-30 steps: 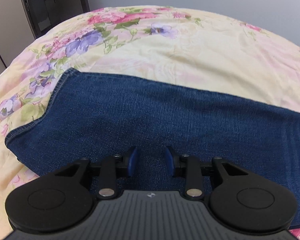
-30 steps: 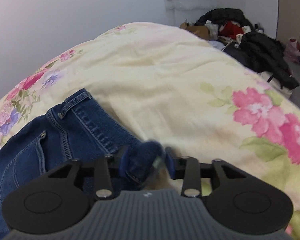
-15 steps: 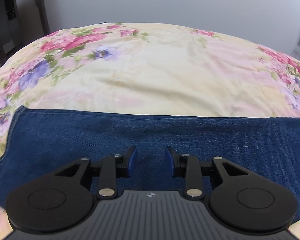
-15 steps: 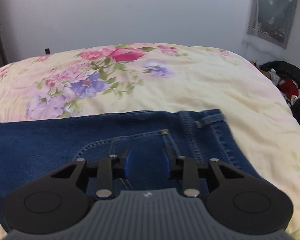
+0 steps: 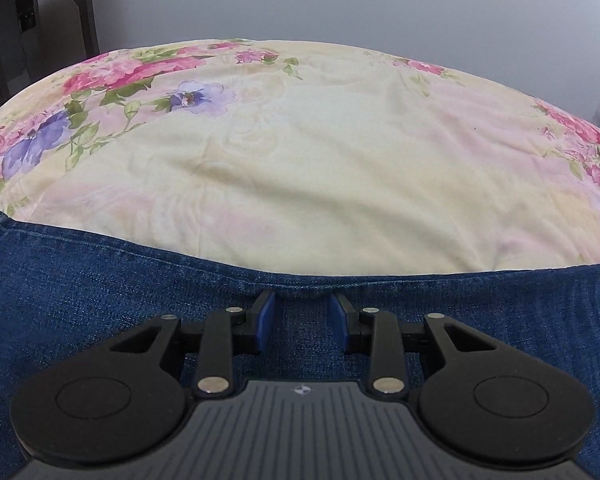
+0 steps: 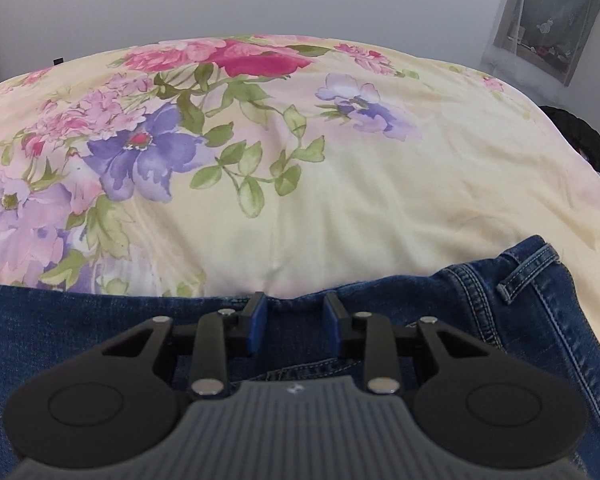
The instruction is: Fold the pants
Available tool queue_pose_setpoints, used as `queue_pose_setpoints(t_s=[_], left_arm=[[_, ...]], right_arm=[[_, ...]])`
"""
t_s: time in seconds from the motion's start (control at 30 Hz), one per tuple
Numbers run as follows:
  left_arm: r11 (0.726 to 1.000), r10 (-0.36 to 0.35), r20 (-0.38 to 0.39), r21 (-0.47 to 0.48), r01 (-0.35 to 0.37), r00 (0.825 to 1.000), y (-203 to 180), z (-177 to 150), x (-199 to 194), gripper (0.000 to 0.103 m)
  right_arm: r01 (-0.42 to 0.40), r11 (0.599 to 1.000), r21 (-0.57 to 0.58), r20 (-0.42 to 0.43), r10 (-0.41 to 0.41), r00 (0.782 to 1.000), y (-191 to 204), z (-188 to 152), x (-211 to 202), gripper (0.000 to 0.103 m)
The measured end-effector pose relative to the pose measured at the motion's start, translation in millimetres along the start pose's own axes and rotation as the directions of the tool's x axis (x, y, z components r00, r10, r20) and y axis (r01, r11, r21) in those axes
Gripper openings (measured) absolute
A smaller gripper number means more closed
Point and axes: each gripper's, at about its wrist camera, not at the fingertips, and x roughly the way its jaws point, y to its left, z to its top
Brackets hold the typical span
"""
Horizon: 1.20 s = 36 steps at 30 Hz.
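Blue denim pants (image 5: 100, 300) lie flat across the near side of a floral bed cover (image 5: 320, 160). In the left wrist view the leg fills the lower frame. My left gripper (image 5: 302, 308) is open, its blue pads low over the denim at the leg's far edge. In the right wrist view the waist end (image 6: 520, 300) with a belt loop (image 6: 528, 272) and pocket stitching shows at right. My right gripper (image 6: 291, 306) is open and empty, its tips at the pants' far edge. The denim under both gripper bodies is hidden.
The yellow cover with pink and purple flowers (image 6: 148, 152) extends far beyond the pants. A grey wall stands behind the bed. A dark door frame (image 5: 28, 20) is at far left; a curtained window (image 6: 548, 12) and dark clothing (image 6: 576, 132) at far right.
The right gripper let go of the denim it pinched, opened and swung left to face across the bed. Both grippers moved forward to the pants' far edge.
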Motion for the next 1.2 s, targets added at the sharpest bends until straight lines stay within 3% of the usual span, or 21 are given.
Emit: queue_pose_setpoints(t_s=[0.2,0.43,0.5,0.73,0.9,0.97,1.07,1.13,1.2], left_arm=[[1.000,-0.005,0.021,-0.025,0.006,1.000,11.7,-5.8,-38.8,0.038],[0.998,0.055,-0.011,0.033,-0.055,0.998,28.0,-31.6,-74.2,0.038],[0.997,0.067,-0.022,0.025,-0.067,0.998,35.8,-38.1,-81.8,0.038],[0.995,0.098,-0.029,-0.014,-0.098,0.995,59.8,-51.6,-112.8,0.038],[0.981,0.092,-0.037,-0.170,-0.097,0.995,96.7,-68.8,-135.4,0.039],[0.961,0.054,-0.031,-0.270,-0.060,0.998,116.4,-77.0,-144.6,0.040],[0.901,-0.011,0.003,-0.433,0.011,1.000,145.7,-89.7,-154.7,0.047],[0.841,-0.065,0.035,-0.537,0.074,0.997,162.9,-98.7,-157.5,0.052],[0.759,-0.120,0.092,-0.633,0.151,0.988,180.0,-108.4,-158.2,0.054]], right_arm=[[-0.047,0.998,-0.034,0.048,0.048,0.998,-2.7,-32.2,-85.2,0.026],[-0.158,0.987,-0.022,0.015,0.158,0.987,11.4,-119.0,-178.7,0.026],[-0.179,0.983,-0.050,-0.014,0.178,0.984,21.4,-144.5,-185.7,0.026],[-0.143,0.975,-0.168,-0.079,0.131,0.988,48.7,-207.5,-182.0,0.021],[-0.140,0.979,-0.149,-0.094,0.126,0.988,48.3,-217.2,-175.9,0.021],[-0.131,0.979,-0.154,-0.100,0.117,0.988,49.7,-218.1,-176.5,0.021],[-0.116,0.978,-0.176,-0.133,0.093,0.987,55.2,-210.3,-178.6,0.021],[-0.104,0.975,-0.194,-0.147,0.076,0.986,58.5,-199.5,-185.3,0.021],[-0.087,0.979,-0.184,-0.098,0.070,0.993,60.2,-186.9,-199.5,0.018]])
